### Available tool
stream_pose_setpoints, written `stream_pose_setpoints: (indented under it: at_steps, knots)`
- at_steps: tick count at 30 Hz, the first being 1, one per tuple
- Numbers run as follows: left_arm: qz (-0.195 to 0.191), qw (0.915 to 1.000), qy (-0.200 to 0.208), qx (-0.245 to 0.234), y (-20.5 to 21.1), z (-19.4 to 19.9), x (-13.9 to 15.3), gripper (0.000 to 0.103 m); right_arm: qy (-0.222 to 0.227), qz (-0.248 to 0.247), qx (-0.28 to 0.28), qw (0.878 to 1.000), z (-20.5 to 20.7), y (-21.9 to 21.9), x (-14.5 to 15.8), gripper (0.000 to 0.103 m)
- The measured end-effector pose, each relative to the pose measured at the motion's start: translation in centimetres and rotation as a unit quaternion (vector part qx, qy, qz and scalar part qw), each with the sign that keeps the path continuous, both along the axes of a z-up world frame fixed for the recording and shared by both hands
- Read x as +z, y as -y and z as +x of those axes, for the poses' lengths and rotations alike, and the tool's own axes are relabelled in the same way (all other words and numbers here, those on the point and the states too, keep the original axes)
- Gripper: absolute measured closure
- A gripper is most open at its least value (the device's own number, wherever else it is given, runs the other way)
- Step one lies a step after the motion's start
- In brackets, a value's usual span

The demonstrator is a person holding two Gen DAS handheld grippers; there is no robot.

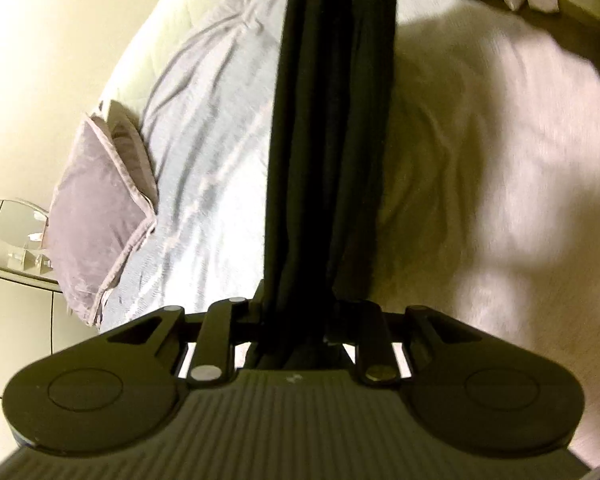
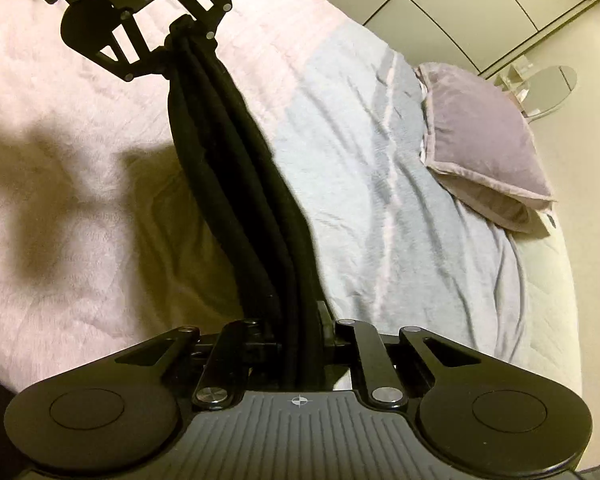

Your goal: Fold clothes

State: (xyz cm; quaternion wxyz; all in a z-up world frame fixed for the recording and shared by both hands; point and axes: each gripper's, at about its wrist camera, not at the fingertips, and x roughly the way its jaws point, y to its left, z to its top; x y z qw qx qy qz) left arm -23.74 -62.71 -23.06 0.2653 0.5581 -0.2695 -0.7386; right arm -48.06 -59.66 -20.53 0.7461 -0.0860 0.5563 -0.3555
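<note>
garment: one dark garment point(image 2: 244, 184), bunched into a rope of folds and slung in the air between the two grippers, above the bed.
left gripper point(image 1: 296, 320): clamped on one end of the cloth; the fabric runs straight ahead of its fingers and out of the top of its view.
right gripper point(image 2: 300, 332): clamped on the other end; the cloth leads forward and to its left, up to the left gripper seen from outside at the far end.
bed below: pink fleecy blanket point(image 2: 60, 240) to the left of the right gripper, pale blue sheet point(image 2: 380, 200) to its right.
handling: judged soft and light, with no stiffness. It sags and ropes up instead of spreading flat. Not fragile, and the grip looks secure.
where to hold: corners or hem ends. Both current holds look like gathered bunches, so a flat fold likely needs a shake-out or a regrip at true corners.
counts: garment 1, grippers 2, mauve cushion point(image 2: 484, 144) 1, blanket 1, sheet 1, round mirror point(image 2: 552, 88) 1 beyond the cushion.
type: cannot tell, too bunched.
</note>
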Motion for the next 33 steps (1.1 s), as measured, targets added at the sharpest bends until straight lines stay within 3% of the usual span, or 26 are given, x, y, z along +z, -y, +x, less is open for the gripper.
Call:
stream_pose_setpoints:
  at_steps: [6,11,19,22,24,27,30,33]
  knots:
    - [-0.012,0.9998,-0.015,0.009,2.5,-5.3,5.3,0.082,0.009,0.001,-0.003,1.0,-5.0,2.1,4.7,0.091]
    - [-0.046,0.9978,-0.037,0.029,8.2,-14.3,9.2,0.082,0.026,-0.05,0.003,0.998,-13.2,7.0,8.5,0.091]
    - [-0.078,0.991,-0.062,0.09,22.0,-32.5,10.7,0.082,0.007,-0.128,0.041,0.991,-31.0,24.5,10.2,0.091]
    - [-0.08,0.9884,-0.061,0.113,24.9,-37.1,8.7,0.082,0.003,-0.16,0.053,0.986,-35.3,29.2,8.8,0.091]
    - [-0.057,0.9904,-0.048,0.116,25.6,-39.3,5.2,0.08,0.008,-0.147,0.049,0.988,-37.5,31.0,6.2,0.091]
    - [-0.002,0.9921,-0.023,0.123,25.4,-42.4,-1.6,0.075,-0.006,-0.095,0.044,0.995,-39.8,32.8,-1.2,0.089]
    - [0.046,0.9903,-0.001,0.131,24.2,-43.7,-7.2,0.071,-0.035,-0.007,0.046,0.998,-41.0,32.8,-9.1,0.088]
    - [0.064,0.9883,0.007,0.138,22.8,-44.3,-10.4,0.071,-0.035,0.005,0.05,0.998,-41.6,31.2,-12.1,0.083]
